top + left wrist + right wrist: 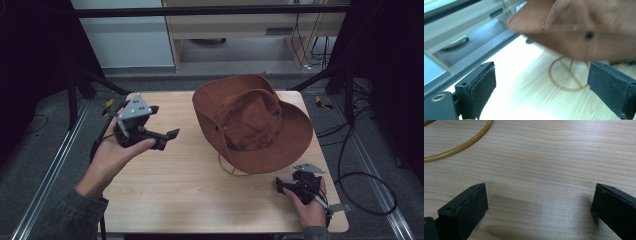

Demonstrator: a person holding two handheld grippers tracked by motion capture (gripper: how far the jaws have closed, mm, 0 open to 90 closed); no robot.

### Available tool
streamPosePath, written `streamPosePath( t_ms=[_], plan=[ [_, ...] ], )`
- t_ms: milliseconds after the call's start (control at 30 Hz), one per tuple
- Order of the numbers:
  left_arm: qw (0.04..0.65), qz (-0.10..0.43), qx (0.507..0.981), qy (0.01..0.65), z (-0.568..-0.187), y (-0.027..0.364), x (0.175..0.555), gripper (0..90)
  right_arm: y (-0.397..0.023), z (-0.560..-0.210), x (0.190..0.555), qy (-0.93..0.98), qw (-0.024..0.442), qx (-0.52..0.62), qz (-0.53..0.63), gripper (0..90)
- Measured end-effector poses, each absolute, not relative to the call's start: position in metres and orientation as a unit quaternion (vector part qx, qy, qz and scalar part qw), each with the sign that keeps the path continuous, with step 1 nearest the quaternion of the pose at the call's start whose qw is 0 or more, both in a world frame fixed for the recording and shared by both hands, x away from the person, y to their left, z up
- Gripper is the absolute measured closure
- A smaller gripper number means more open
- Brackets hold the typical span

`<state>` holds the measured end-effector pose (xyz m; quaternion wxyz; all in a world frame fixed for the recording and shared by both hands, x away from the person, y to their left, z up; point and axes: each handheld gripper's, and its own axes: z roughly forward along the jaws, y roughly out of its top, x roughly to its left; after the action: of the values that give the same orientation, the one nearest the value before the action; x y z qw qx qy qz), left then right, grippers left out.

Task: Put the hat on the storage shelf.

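A brown wide-brimmed hat [250, 122] lies on the wooden table [190, 195], right of centre, with its tan chin cord [229, 169] looped on the wood in front of it. My left gripper [169, 139] is held above the table's left side, open, its jaws pointing at the hat. In the left gripper view the gripper [542, 72] frames the blurred hat brim [579, 37] and the cord loop [565, 75]. My right gripper [279, 186] rests low near the front right corner, open. The right gripper view has that gripper [541, 190] over bare wood, with the cord [466, 143] at the upper left.
Beyond the table's far edge stand a pale cabinet [235, 30] and a white panel [125, 40]. Cables [360, 175] trail over the floor at the right. Metal rails [50, 170] run along both sides of the table.
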<state>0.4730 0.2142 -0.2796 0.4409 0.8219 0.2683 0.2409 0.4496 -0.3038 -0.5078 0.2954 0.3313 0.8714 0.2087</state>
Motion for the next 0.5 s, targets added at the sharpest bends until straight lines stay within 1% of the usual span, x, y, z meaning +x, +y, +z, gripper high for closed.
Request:
streamPosePath(
  t_ms=[67, 100, 133, 167, 200, 233, 267, 300, 333, 367, 400, 500],
  plan=[
    [0.438, 0.232, 0.822, 0.28, -0.296, 0.225, 0.471, 7.5, -0.304, -0.508, 0.45, 0.872, 0.296, 0.331, 0.209, 0.6],
    [0.438, 0.232, 0.822, 0.28, -0.296, 0.225, 0.471, 7.6, -0.304, -0.508, 0.45, 0.872, 0.296, 0.331, 0.209, 0.6],
    [0.434, 0.231, 0.819, 0.295, -0.313, 0.233, 0.47, 8.1, -0.304, -0.508, 0.449, 0.872, 0.295, 0.331, 0.209, 0.6],
    [0.434, 0.231, 0.819, 0.295, -0.313, 0.233, 0.47, 8.4, -0.304, -0.508, 0.449, 0.872, 0.295, 0.331, 0.209, 0.6],
    [0.422, 0.228, 0.823, 0.303, -0.33, 0.24, 0.469, 8.3, -0.304, -0.508, 0.449, 0.872, 0.295, 0.331, 0.209, 0.6],
    [0.422, 0.228, 0.823, 0.303, -0.33, 0.24, 0.469, 8.4, -0.304, -0.508, 0.449, 0.872, 0.295, 0.331, 0.209, 0.6],
    [0.417, 0.219, 0.824, 0.315, -0.348, 0.246, 0.47, 8.3, -0.304, -0.508, 0.449, 0.872, 0.295, 0.331, 0.209, 0.6],
    [0.412, 0.215, 0.825, 0.321, -0.358, 0.248, 0.47, 8.2, -0.304, -0.508, 0.449, 0.872, 0.295, 0.331, 0.208, 0.6],
    [0.412, 0.215, 0.825, 0.321, -0.358, 0.248, 0.47, 8.1, -0.304, -0.508, 0.449, 0.872, 0.295, 0.331, 0.208, 0.6],
    [0.403, 0.21, 0.827, 0.331, -0.376, 0.253, 0.471, 8.1, -0.304, -0.508, 0.449, 0.872, 0.295, 0.331, 0.209, 0.6],
    [0.403, 0.21, 0.827, 0.331, -0.376, 0.253, 0.471, 8.2, -0.304, -0.508, 0.449, 0.872, 0.295, 0.331, 0.209, 0.6],
    [0.385, 0.203, 0.831, 0.345, -0.409, 0.259, 0.472, 8.2, -0.304, -0.508, 0.449, 0.872, 0.295, 0.331, 0.209, 0.6]
  ],
)
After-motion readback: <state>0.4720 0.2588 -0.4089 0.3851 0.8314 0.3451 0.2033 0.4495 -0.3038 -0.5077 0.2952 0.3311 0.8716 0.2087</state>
